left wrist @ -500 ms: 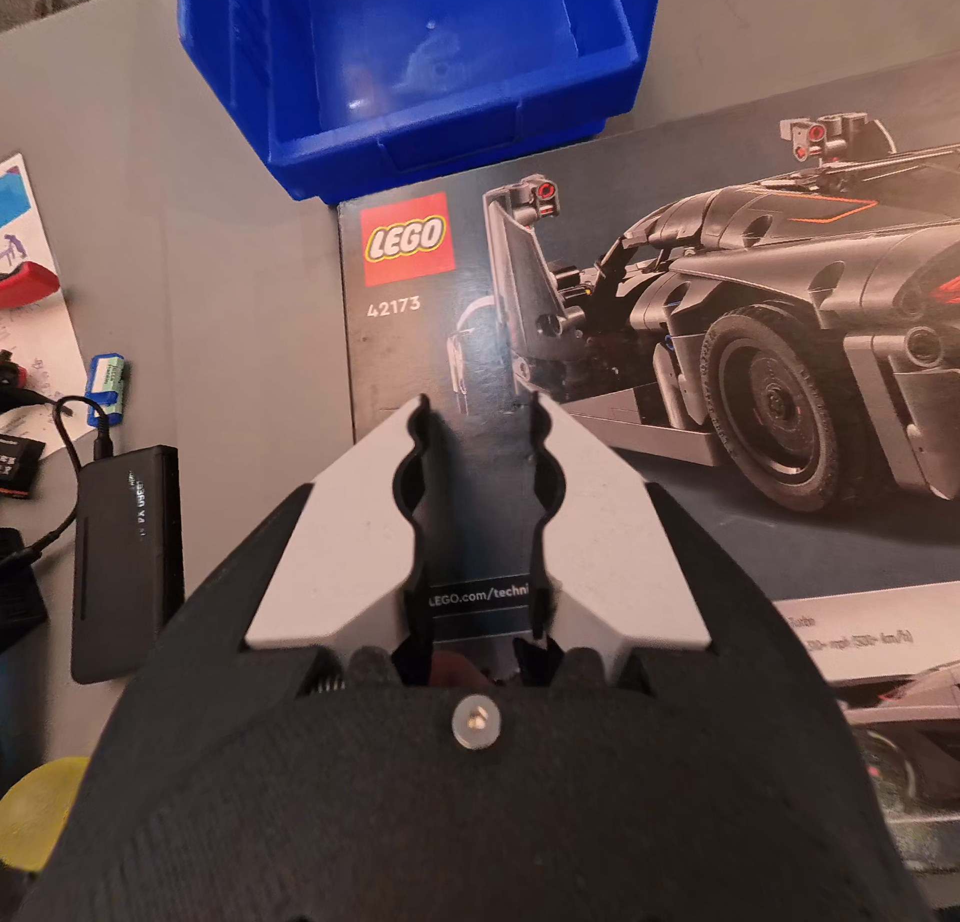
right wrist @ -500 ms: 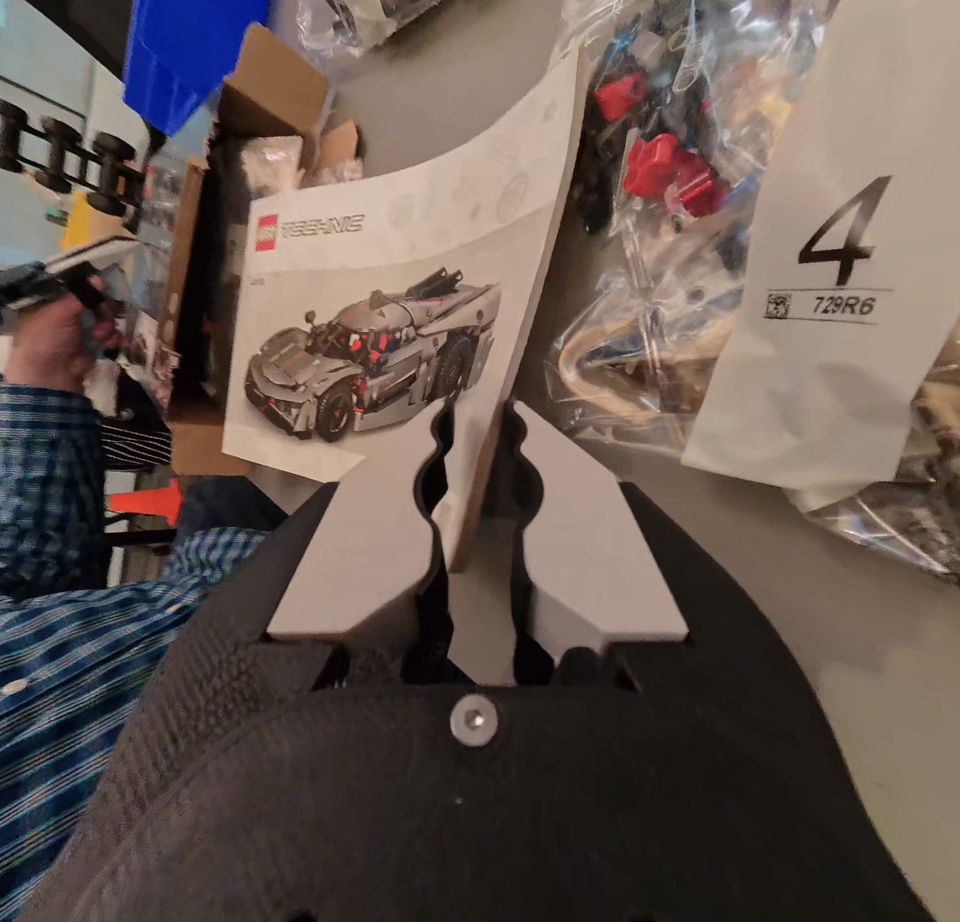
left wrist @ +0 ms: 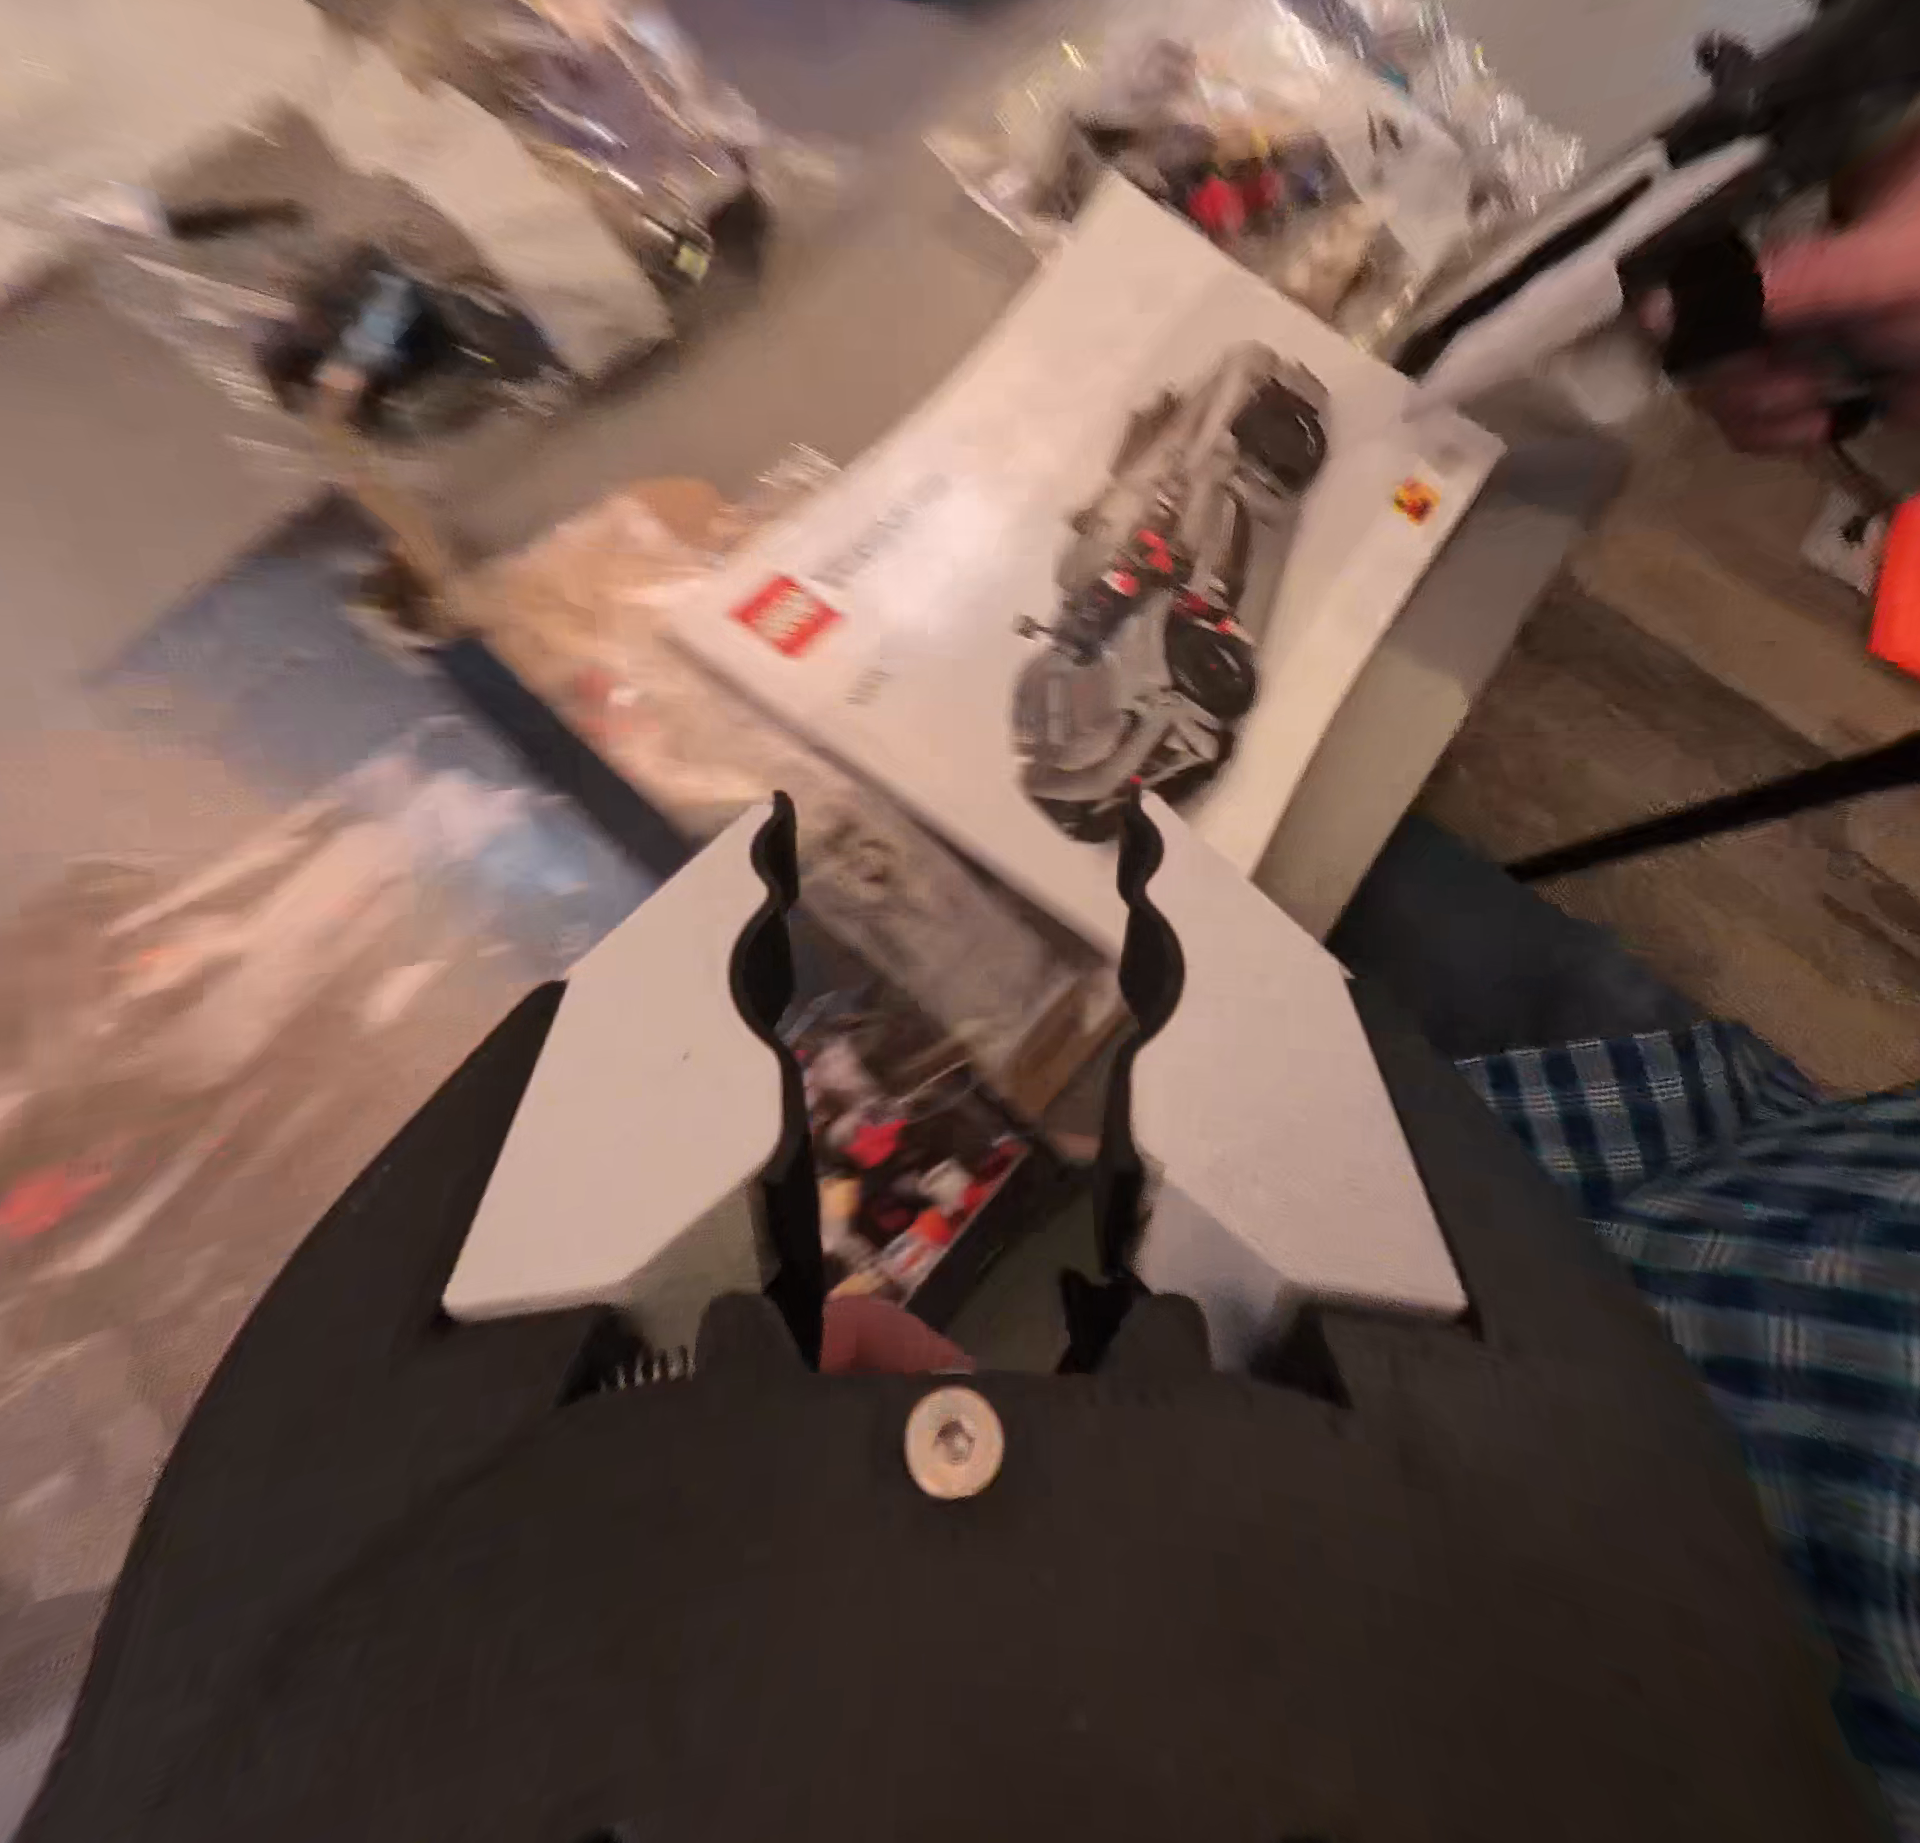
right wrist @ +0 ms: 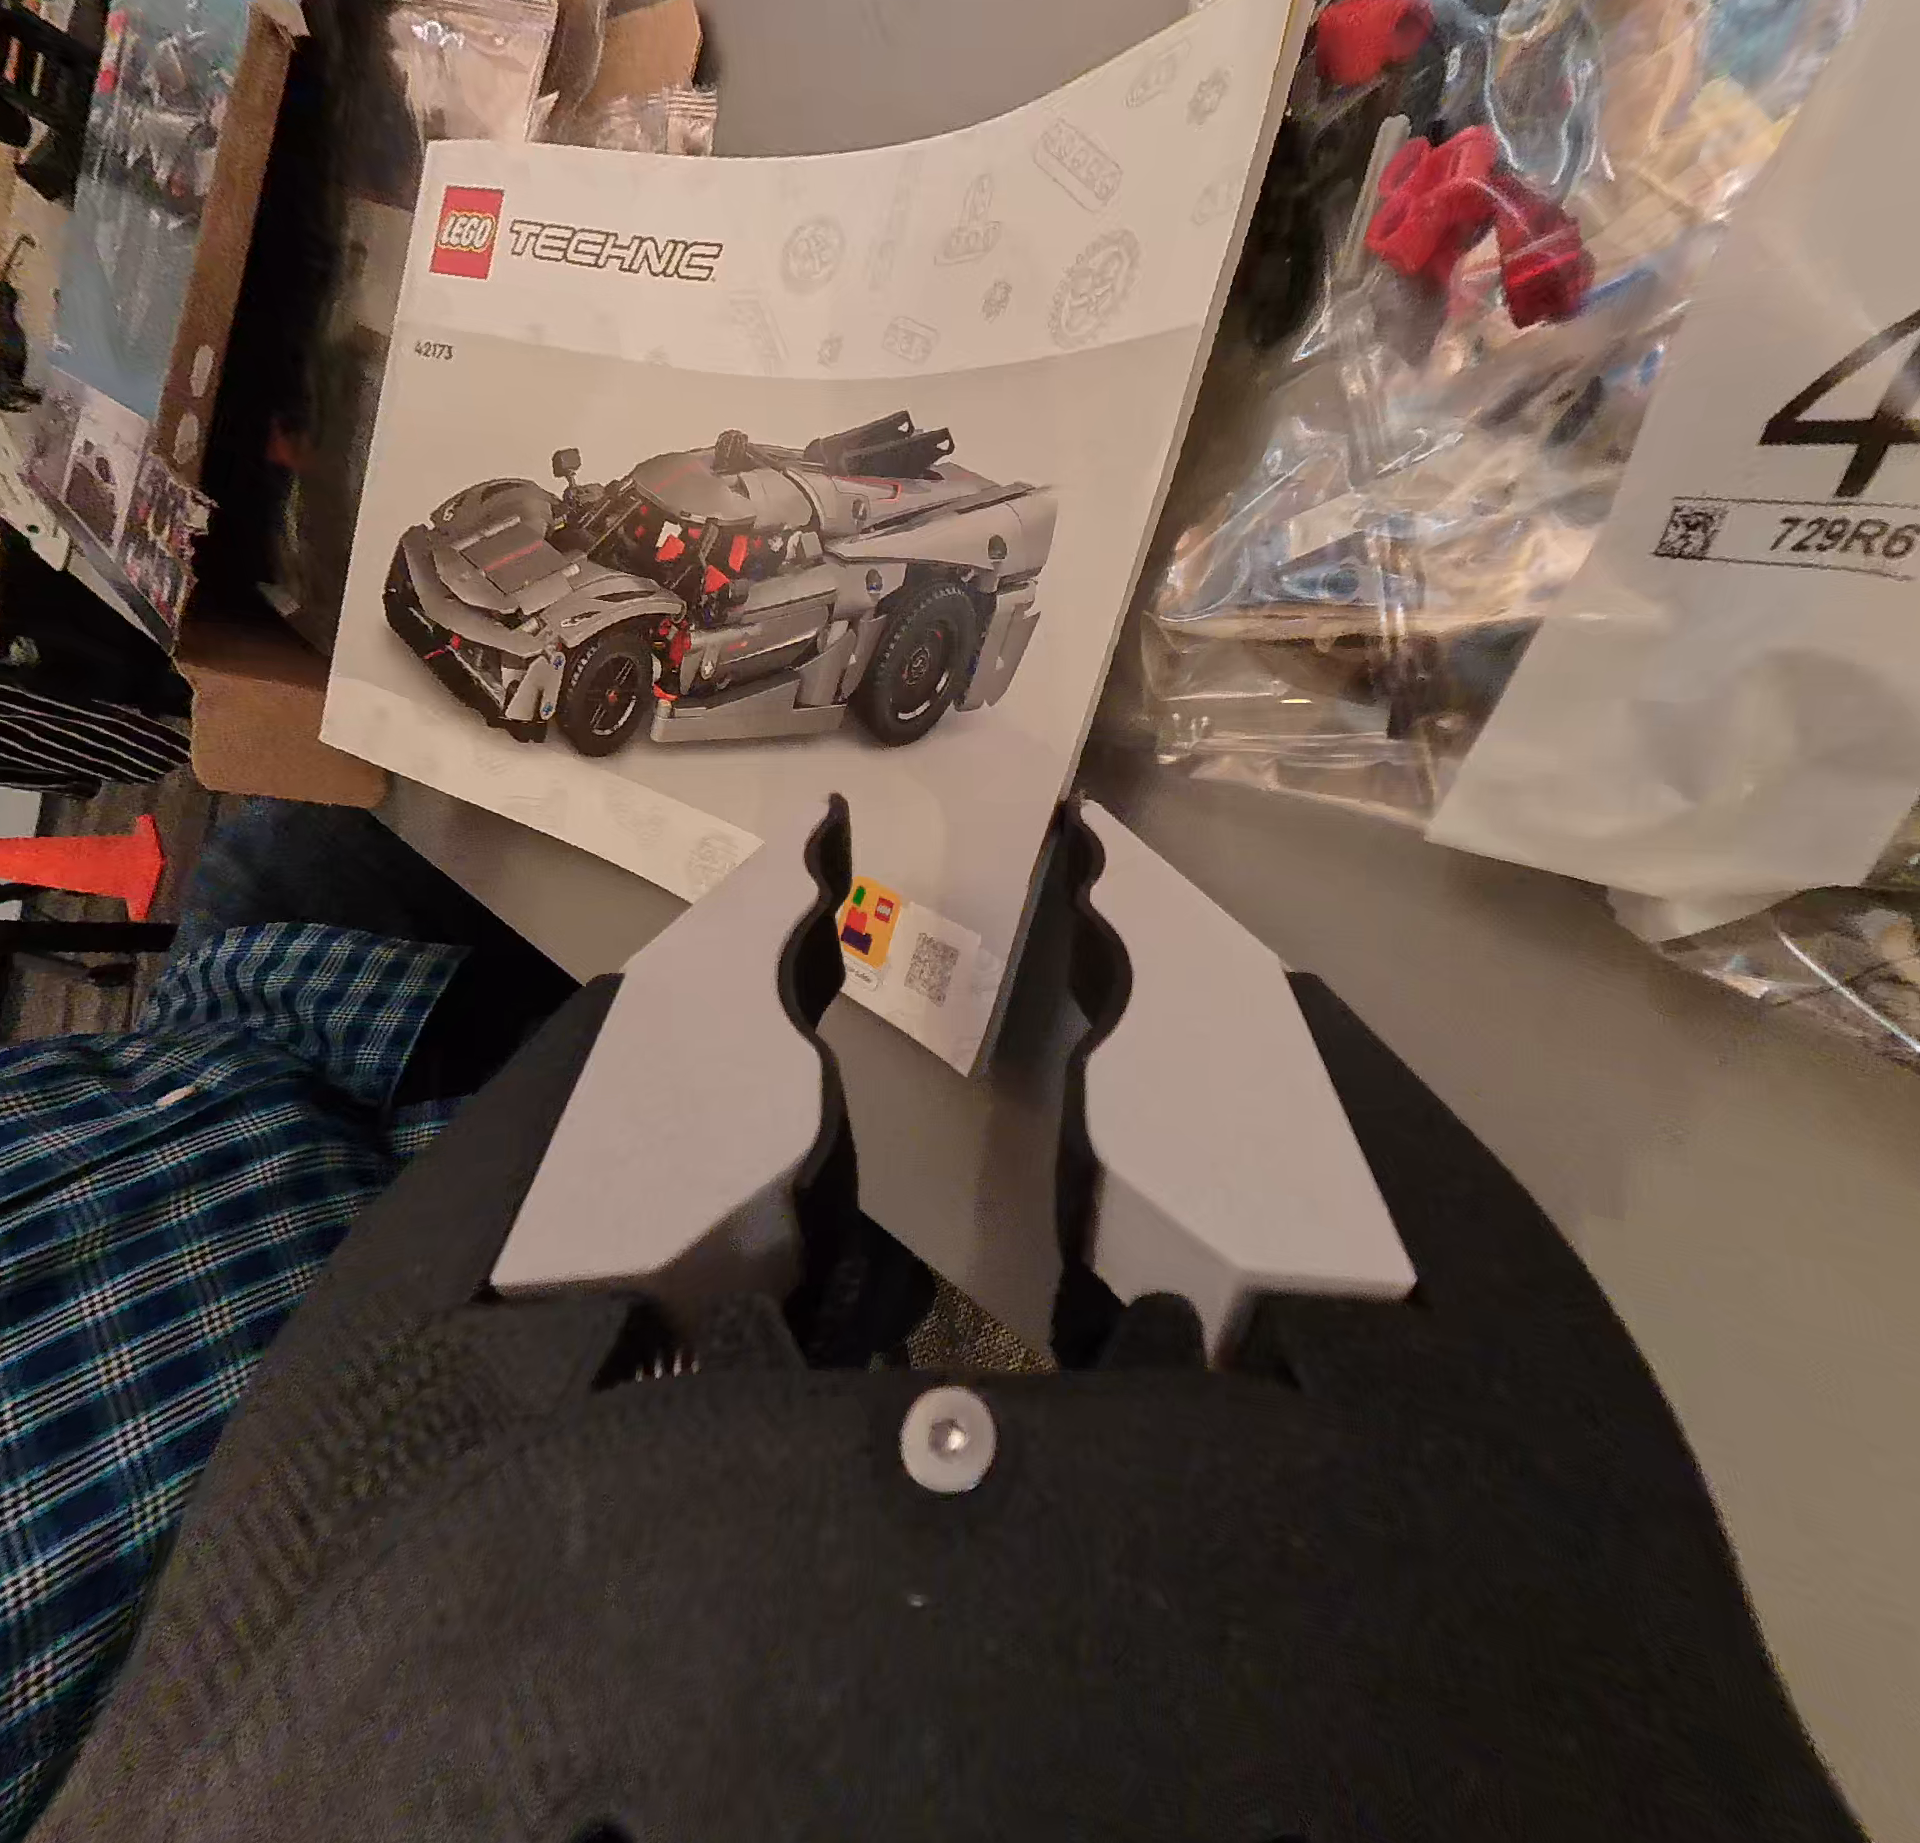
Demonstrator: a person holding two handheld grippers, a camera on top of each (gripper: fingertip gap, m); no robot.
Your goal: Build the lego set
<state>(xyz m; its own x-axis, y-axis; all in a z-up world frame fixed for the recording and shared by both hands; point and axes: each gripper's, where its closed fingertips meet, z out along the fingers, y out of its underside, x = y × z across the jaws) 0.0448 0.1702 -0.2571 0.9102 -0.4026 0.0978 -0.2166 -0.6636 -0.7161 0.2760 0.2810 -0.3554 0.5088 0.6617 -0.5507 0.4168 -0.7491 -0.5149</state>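
Right wrist view: instruction booklet, silver car on its cover, curled across frame centre. Its lower right corner sits between the fingers of the right gripper, which stand narrowly apart; grip contact cannot be confirmed. Numbered parts bag at right, on the grey table. Left wrist view, blurred: left gripper spread wide, empty, at the booklet's near edge.

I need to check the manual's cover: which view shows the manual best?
The right wrist view: the manual is sharp and near, its cover filling the middle, one corner between the open right claw tips. The left wrist view shows the manual too, whole but motion-blurred and farther off.
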